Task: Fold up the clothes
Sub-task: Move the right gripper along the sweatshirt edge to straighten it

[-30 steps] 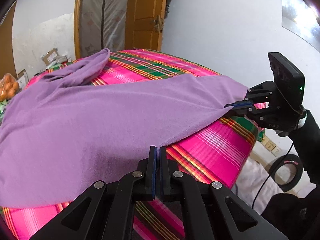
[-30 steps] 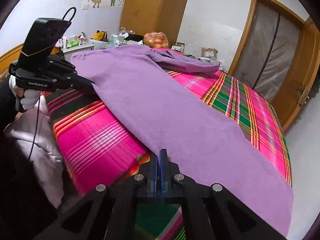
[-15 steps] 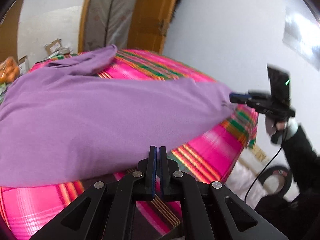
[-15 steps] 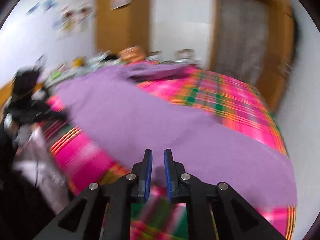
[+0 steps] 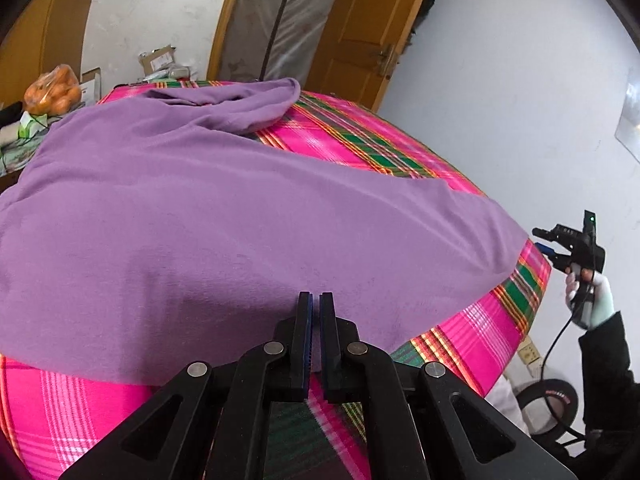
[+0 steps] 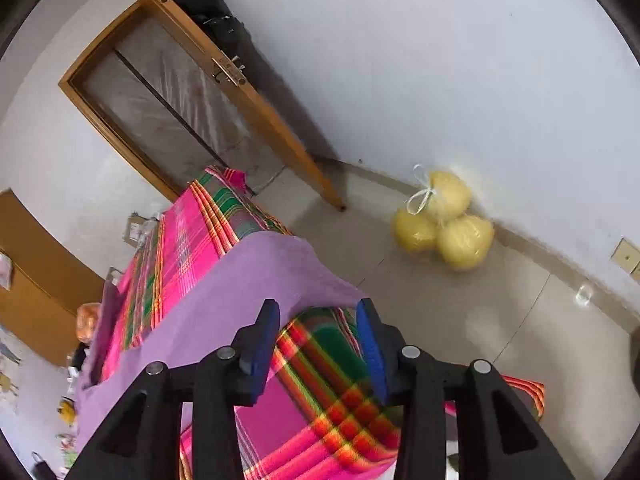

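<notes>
A purple garment (image 5: 240, 220) lies spread across a bed under a pink plaid sheet (image 5: 480, 328). One sleeve is bunched at the far end. My left gripper (image 5: 316, 300) sits at the near hem, shut, with purple cloth showing in the slit between its pads. My right gripper (image 5: 546, 242), held by a gloved hand (image 5: 592, 300), stands off the bed's right corner, clear of the garment's corner. In the right wrist view my right gripper (image 6: 318, 306) is rolled over with its jaws opening. The garment (image 6: 240, 280) drapes over the bed corner just beyond the blue pads (image 6: 264, 340), which press nothing.
A bag of yellow fruit (image 6: 444, 224) sits on the floor by the wall. A wooden door (image 5: 360, 28) stands open past the bed's far end. A bag of oranges (image 5: 52, 92) and boxes lie far left. A cable and a black roll (image 5: 548, 400) lie at the lower right.
My right gripper let go of the garment's corner, opened, rolled over and swung away off the bed's corner. The corner dropped onto the sheet. My left gripper stayed shut and edged forward over the hem.
</notes>
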